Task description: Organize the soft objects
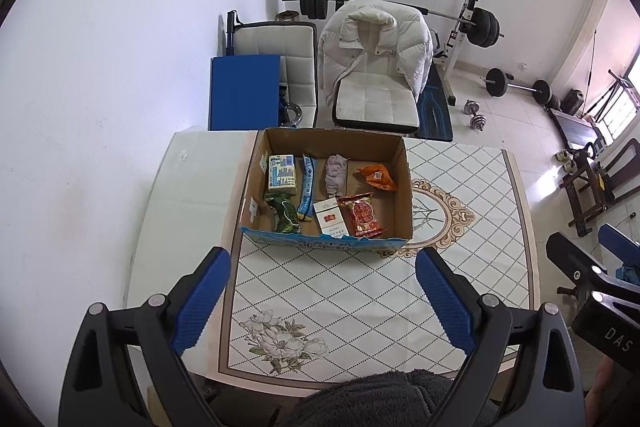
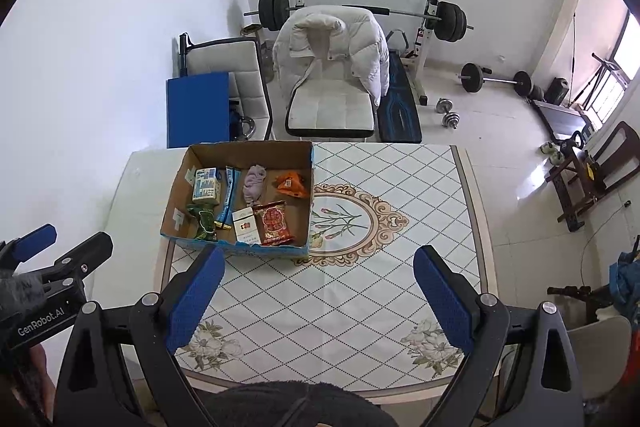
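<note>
Left gripper – jaws wide, empty | right gripper – jaws wide, empty | soft items – lilac cloth, snack packets – inside cardboard box on table | advice: descend vertically, pinch cloth mid-bundle, clear box walls.

"GenRobot.AI" on left tool body; "DAS", perhaps cut off, on right tool body.
</note>
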Tool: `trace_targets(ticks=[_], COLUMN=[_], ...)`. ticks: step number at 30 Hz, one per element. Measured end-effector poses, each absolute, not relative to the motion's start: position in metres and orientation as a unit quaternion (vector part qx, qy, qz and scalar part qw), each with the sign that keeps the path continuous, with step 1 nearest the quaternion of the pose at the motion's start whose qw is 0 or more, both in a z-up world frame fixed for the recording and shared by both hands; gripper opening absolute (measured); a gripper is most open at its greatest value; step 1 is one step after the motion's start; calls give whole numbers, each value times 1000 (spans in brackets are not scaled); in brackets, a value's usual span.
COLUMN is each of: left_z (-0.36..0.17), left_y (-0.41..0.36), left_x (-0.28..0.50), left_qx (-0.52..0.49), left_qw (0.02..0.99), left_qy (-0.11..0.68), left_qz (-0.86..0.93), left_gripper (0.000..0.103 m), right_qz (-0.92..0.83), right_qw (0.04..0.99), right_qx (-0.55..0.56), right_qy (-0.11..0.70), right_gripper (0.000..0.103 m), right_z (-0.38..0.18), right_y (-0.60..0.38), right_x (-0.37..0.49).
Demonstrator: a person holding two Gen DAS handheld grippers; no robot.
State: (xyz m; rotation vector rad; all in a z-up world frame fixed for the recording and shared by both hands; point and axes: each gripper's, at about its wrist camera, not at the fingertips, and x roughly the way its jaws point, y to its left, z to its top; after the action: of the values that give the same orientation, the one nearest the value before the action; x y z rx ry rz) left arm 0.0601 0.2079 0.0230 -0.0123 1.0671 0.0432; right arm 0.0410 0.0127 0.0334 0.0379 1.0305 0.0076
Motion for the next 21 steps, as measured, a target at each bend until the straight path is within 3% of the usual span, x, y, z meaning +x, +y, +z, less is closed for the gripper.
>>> trace_targets(ticks=[21], left_z=[20], left_y=[197], left_x=[56], left_qx=[-1], left_qw=[858], left_qy=[514], left_qz=[17], left_gripper=[95], right_qz=[-5], right_qw=[872], right_qx=[8], right_qy=[489], right_gripper=[97], right_z=[34], right_y=[10], right_x=[37])
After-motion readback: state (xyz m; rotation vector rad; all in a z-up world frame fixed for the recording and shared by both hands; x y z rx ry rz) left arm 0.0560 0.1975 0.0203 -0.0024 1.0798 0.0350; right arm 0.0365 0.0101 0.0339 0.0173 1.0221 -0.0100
